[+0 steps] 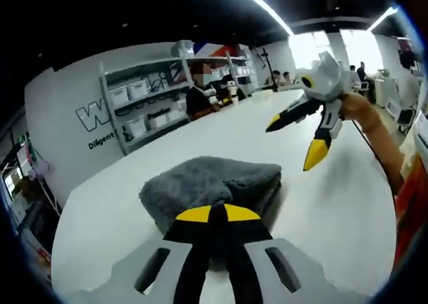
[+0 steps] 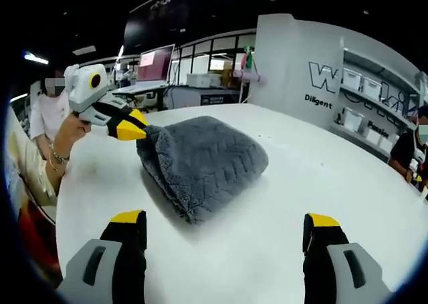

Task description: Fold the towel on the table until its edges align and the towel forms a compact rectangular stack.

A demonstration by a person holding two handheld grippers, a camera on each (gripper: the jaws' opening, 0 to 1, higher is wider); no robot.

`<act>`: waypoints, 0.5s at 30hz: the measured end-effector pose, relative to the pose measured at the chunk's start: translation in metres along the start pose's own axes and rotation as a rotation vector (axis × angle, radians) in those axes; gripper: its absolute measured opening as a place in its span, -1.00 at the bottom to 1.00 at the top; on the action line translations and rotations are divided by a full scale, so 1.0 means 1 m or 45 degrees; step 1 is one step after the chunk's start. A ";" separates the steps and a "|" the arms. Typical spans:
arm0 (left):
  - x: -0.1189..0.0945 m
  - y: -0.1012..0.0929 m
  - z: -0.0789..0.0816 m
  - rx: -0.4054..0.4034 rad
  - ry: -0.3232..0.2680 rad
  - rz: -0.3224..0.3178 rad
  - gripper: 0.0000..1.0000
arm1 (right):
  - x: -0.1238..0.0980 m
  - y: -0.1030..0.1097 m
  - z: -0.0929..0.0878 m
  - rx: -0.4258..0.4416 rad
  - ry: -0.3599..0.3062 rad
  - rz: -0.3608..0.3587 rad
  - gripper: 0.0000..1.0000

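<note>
In the right gripper view, the folded grey fluffy towel [image 2: 204, 162] is seen on the white table [image 2: 334, 177], its edge clamped by the left gripper [image 2: 131, 128], while the right gripper [image 2: 224, 232], jaws apart, should be kept clear until the stack is squared.

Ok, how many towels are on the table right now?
1: a grey towel lying folded mid-table, its near edge pinched by the left gripper. None other seen.
</note>
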State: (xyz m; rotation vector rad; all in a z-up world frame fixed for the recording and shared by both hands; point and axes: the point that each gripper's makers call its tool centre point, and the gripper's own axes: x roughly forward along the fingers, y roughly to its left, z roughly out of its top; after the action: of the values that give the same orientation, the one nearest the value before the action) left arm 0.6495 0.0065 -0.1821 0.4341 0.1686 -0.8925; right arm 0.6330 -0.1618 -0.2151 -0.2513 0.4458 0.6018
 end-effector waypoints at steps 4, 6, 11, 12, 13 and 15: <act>-0.003 0.002 -0.004 0.025 0.001 -0.002 -0.94 | 0.000 0.000 -0.001 0.012 0.002 0.007 0.99; -0.006 0.003 -0.003 0.074 -0.009 0.000 -0.94 | 0.000 0.000 -0.002 0.019 0.004 0.007 0.99; -0.017 0.004 0.000 0.243 -0.014 -0.001 -0.95 | 0.001 -0.002 -0.004 0.033 0.009 0.007 0.99; -0.016 0.003 -0.003 0.273 0.009 -0.012 -0.95 | 0.001 -0.002 -0.005 0.036 0.015 0.009 0.99; -0.015 0.003 -0.006 0.293 0.027 -0.017 -0.95 | 0.001 -0.002 -0.005 0.037 0.018 0.009 0.99; -0.013 0.002 -0.013 0.332 0.070 -0.017 -0.95 | 0.001 -0.002 -0.006 0.039 0.019 0.010 0.99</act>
State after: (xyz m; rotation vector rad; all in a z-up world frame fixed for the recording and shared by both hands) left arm 0.6437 0.0231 -0.1890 0.7007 0.1056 -0.9202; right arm 0.6334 -0.1646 -0.2206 -0.2248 0.4702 0.6004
